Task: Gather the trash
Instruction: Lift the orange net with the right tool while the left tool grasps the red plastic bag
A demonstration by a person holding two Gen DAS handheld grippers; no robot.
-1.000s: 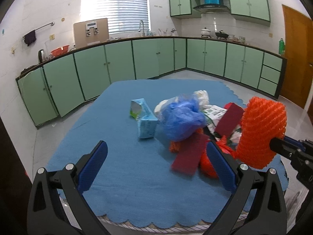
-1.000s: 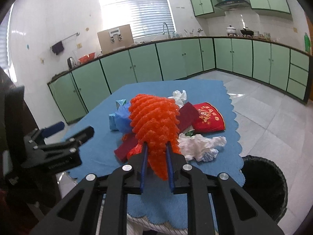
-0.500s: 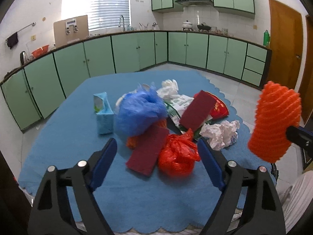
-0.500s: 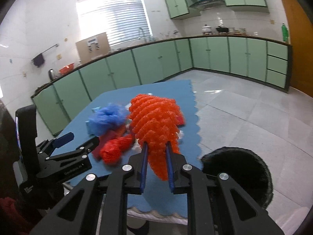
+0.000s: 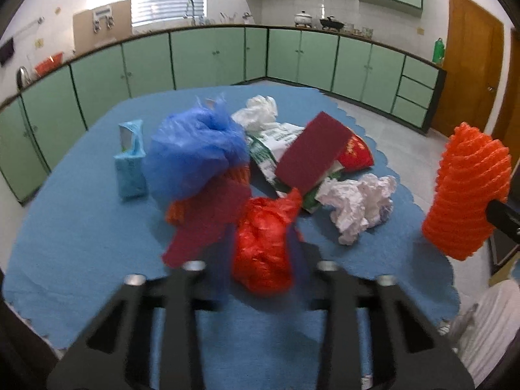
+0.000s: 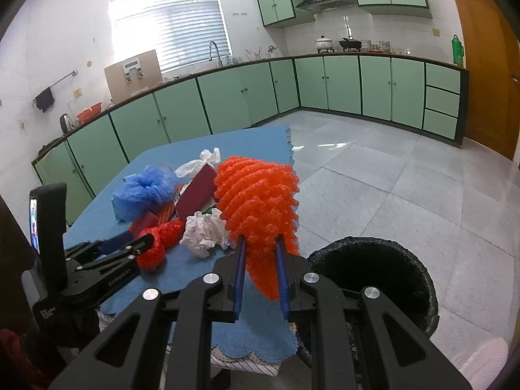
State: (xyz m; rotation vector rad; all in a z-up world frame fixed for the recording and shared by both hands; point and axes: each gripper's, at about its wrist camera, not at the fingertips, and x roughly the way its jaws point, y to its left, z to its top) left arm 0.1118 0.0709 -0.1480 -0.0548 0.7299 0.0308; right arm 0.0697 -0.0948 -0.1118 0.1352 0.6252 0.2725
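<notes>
Room: a kitchen with green cabinets point(image 6: 341, 84), bright window blinds point(image 6: 169, 22) and a pale tiled floor point(image 6: 390, 175).
Counter: blue cloth point(image 5: 81, 227) under heaped trash.
Left gripper point(image 5: 260, 260): fingers just closing around the red plastic bag point(image 5: 263, 247).
Right gripper point(image 6: 260, 273): fingers pinching orange foam netting point(image 6: 256, 195), held beside the black bin point(image 6: 373, 279) on the floor.
</notes>
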